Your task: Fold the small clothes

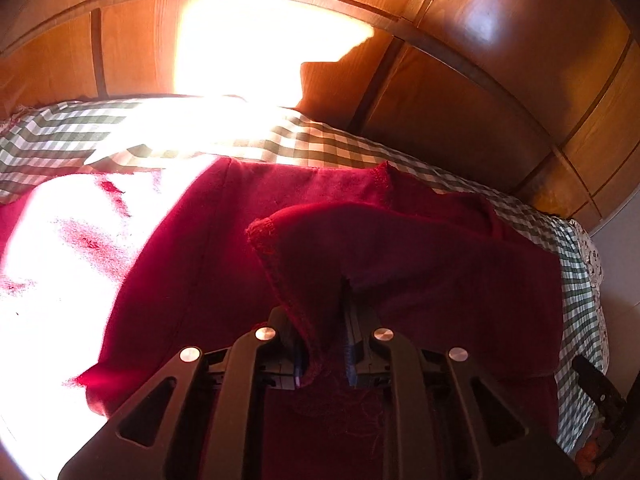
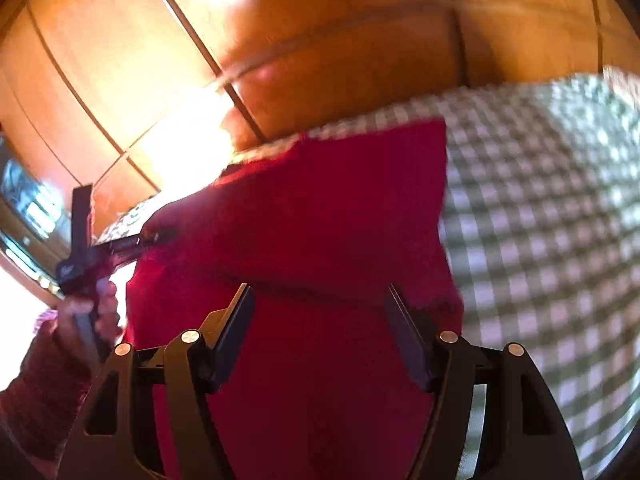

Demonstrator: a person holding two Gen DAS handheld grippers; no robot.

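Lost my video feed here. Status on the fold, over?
Left gripper shut on red garment, hemmed edge lifted. Right gripper open above it. Garment on checked cloth. Nothing in the way.

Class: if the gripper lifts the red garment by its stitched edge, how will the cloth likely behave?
The red garment is probably floppy: its flap already curls and droops from the left gripper. It looks light, since one pinch raises the fold. It is unlikely to slide much on the checked cloth.
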